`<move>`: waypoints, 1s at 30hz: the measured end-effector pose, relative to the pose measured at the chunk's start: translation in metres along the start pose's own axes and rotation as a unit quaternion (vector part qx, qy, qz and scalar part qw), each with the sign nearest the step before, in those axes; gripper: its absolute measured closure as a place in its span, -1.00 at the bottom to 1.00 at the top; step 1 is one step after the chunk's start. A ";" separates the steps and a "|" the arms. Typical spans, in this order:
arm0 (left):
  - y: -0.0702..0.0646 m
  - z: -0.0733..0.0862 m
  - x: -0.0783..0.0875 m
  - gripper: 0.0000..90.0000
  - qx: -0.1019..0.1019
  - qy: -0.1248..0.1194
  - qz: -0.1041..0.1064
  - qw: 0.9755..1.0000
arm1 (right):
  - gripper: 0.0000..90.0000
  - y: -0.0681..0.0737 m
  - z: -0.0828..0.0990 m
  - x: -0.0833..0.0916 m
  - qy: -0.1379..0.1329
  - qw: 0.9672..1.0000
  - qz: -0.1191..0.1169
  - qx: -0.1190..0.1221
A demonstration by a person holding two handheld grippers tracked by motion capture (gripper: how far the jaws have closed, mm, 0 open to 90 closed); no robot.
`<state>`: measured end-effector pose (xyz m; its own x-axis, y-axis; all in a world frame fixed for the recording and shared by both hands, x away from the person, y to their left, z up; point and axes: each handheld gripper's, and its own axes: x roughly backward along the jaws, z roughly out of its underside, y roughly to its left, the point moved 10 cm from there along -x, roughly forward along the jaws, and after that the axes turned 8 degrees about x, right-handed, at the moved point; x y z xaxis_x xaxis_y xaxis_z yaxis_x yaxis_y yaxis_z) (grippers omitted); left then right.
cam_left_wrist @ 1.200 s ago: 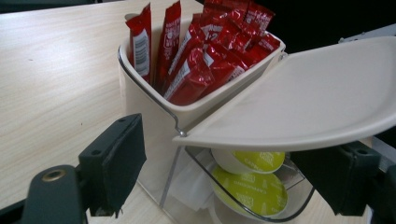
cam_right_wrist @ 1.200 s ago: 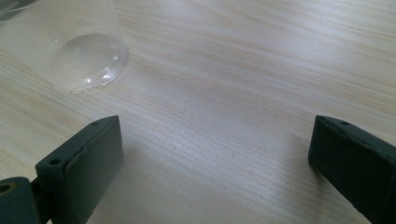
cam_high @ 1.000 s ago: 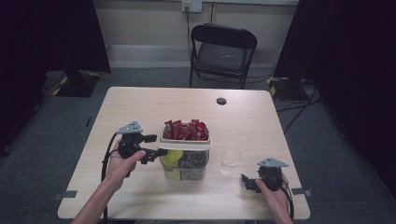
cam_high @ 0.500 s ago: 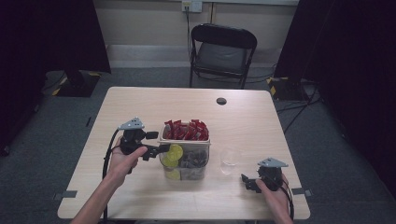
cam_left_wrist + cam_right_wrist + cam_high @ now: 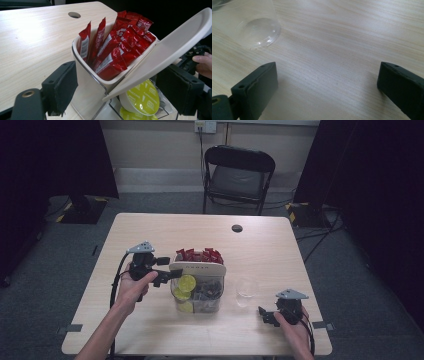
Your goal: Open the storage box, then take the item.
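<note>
A person sits at a pale wooden table [image 5: 150,330], a two-jaw gripper in each hand. At the centre of the high view stands a clear organiser [image 5: 198,287]: a cream tub in its upper half is packed with red sachets [image 5: 199,255] standing on end, and below it a clear bin holds lime-green coffee pods [image 5: 187,283].

The left gripper [image 5: 170,275], left of centre in the frame, reaches level toward the organiser's near-left corner. In the left gripper view its jaws stand wide apart with nothing between the pads; the cream tub [image 5: 87,75] sits between them and the tilted cream lid [image 5: 170,52] crosses the right side of the frame. A green pod [image 5: 142,98] shows at the bottom centre, just under the raised lid (the lid seems lifted so the pods can be reached). Whether a jaw touches the lid cannot be told.

The right gripper [image 5: 266,316] rests low on the table at the lower right of the high view, well apart from the organiser, probably parked while the left one works. In the right gripper view its jaws are wide open over bare wood, holding nothing. An empty clear cup [image 5: 249,25] stands at the upper left of that frame, near the gripper, likely waiting to receive a pod or sachet.
</note>
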<state>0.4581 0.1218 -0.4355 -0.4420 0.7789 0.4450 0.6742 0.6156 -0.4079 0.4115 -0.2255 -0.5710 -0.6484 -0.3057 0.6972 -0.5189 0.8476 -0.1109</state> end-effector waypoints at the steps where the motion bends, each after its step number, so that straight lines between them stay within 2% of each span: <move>1: 0.001 0.000 0.000 -0.61 0.001 0.000 -0.002 1.000 | -0.94 0.000 0.000 0.000 0.000 1.000 0.000 0.000; 4: 0.003 -0.002 0.000 -0.60 0.004 -0.005 -0.007 1.000 | -0.94 0.000 0.000 0.000 0.000 1.000 0.000 0.000; 6: 0.004 -0.003 0.001 -0.50 0.000 -0.007 -0.012 1.000 | -0.94 0.000 0.000 0.000 0.000 1.000 0.000 0.000; 15: 0.014 -0.006 -0.001 -0.56 0.022 -0.016 -0.023 0.999 | -0.94 0.000 0.000 0.000 0.000 1.000 0.000 0.000; 23: 0.014 -0.005 -0.001 -0.58 0.021 -0.014 -0.027 0.999 | -0.93 0.000 0.000 0.000 -0.001 1.000 -0.002 0.000; 27: 0.014 -0.005 0.000 -0.57 0.023 -0.013 -0.029 0.999 | -0.81 0.002 -0.001 0.002 -0.006 1.000 -0.006 0.002; 29: 0.014 -0.005 0.000 -0.57 0.024 -0.014 -0.026 0.999 | -0.63 0.003 -0.002 0.005 -0.011 1.000 -0.012 0.005; 30: 0.014 -0.005 0.000 -0.57 0.023 -0.012 -0.025 0.999 | -0.66 0.005 -0.003 0.006 -0.012 1.000 -0.020 0.003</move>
<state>0.4710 0.1299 -0.4375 -0.4885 0.7498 0.4462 0.6231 0.6578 -0.4232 0.4069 -0.2219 -0.5658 -0.6404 -0.3491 0.6841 -0.5480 0.8318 -0.0885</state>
